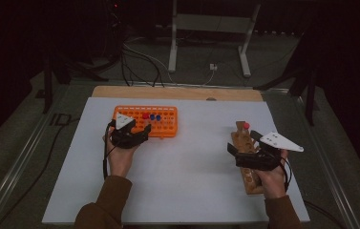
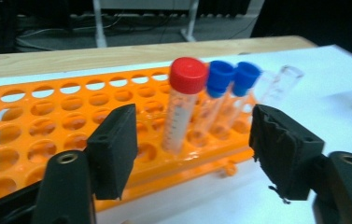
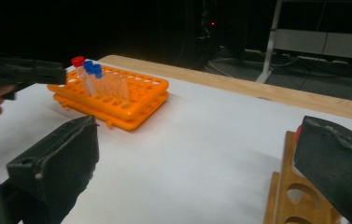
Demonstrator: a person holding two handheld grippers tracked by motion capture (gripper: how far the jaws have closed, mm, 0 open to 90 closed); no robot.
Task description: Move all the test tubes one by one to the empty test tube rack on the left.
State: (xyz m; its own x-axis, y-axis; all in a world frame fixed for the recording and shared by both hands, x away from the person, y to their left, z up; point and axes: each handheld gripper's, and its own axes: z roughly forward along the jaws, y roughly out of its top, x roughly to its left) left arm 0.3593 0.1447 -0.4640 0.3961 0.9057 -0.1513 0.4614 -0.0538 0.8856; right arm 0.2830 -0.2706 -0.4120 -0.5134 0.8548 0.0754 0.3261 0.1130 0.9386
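Left gripper (image 1: 142,134) sits just left of centre in the high view, jaws spread wide and gripping nothing, right at the near edge of the orange rack (image 1: 165,125). In the left gripper view, the red-capped tube (image 2: 184,102) stands in the rack at centre frame, between the jaws, two blue-capped tubes (image 2: 227,93) just right of it. Over at right, the right gripper (image 1: 238,153) hangs released above the wooden rack (image 1: 244,143), a red-capped tube (image 1: 246,127) at its far end.
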